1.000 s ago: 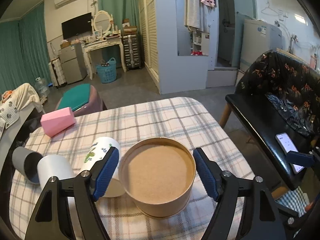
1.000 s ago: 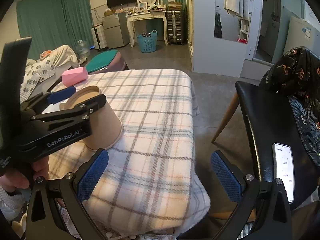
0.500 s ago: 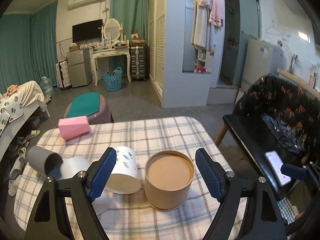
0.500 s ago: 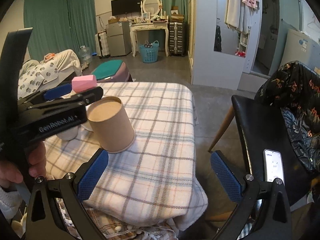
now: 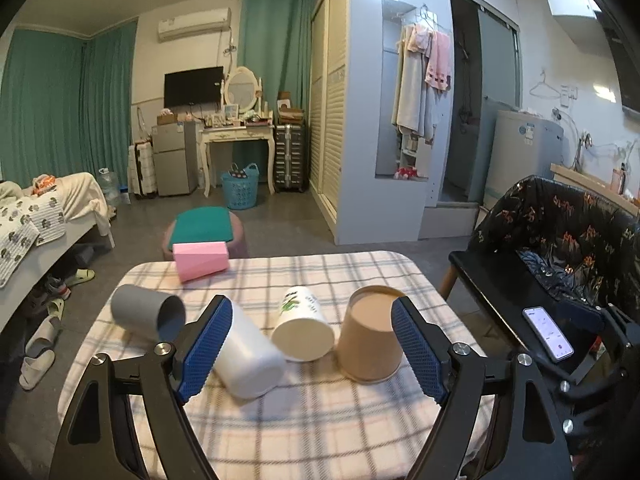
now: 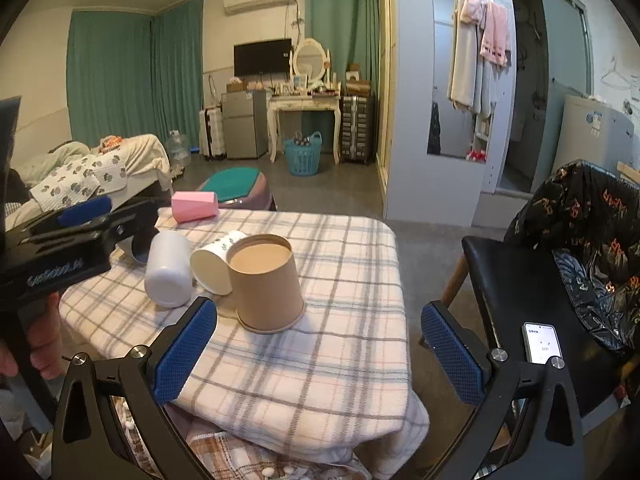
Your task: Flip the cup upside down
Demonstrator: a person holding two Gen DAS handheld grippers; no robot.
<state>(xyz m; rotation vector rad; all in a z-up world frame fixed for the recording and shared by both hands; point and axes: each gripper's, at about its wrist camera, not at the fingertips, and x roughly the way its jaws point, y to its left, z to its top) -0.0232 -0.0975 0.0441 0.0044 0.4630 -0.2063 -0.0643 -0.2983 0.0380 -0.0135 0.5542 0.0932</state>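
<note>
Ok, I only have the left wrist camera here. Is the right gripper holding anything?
Observer: No. The right gripper is open with nothing between its fingers. The brown cup stands on the table beyond it, untouched.
Operator: And that brown cup, is it mouth down and sitting flat?
Observer: Yes. In the right wrist view its wide rim lies flat on the checked cloth and its recessed base faces up.
Operator: Is there room in front of it?
Observer: Some. The cloth runs on toward the camera and then hangs over the table's near edge.
</note>
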